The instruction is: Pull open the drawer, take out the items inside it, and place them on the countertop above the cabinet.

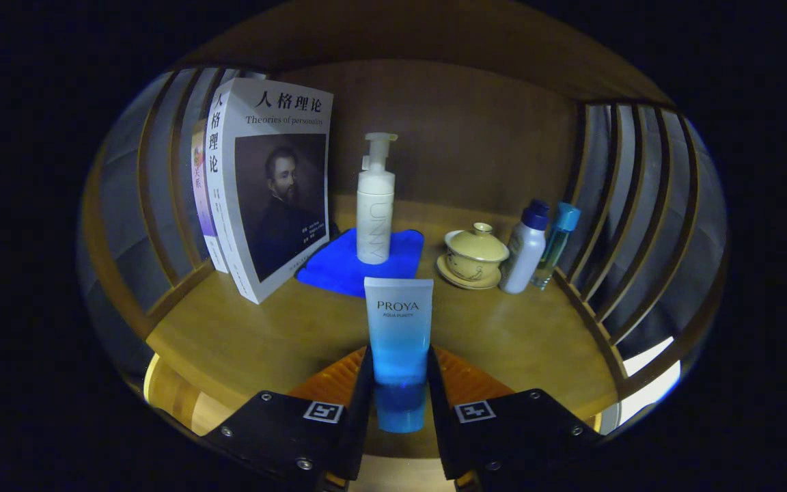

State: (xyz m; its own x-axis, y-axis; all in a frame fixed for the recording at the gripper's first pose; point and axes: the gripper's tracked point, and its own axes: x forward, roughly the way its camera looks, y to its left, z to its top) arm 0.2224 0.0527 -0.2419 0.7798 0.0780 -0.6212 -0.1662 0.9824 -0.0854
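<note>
Holding tube (pixel 399 342) cap-down, tool (pixel 399 383) clamped on its lower end; narrow cap may tip on bench (pixel 284 335) at release.

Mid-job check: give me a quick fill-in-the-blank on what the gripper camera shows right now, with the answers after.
1. The gripper is shut on a blue ____.
2. The white pump bottle stands on a blue ____ on the countertop.
3. The lidded cup sits on a ____, beside two small bottles.
4. The books stand ____ of the pump bottle, seen along the fingers.

Missing words: tube; cloth; saucer; left
</note>
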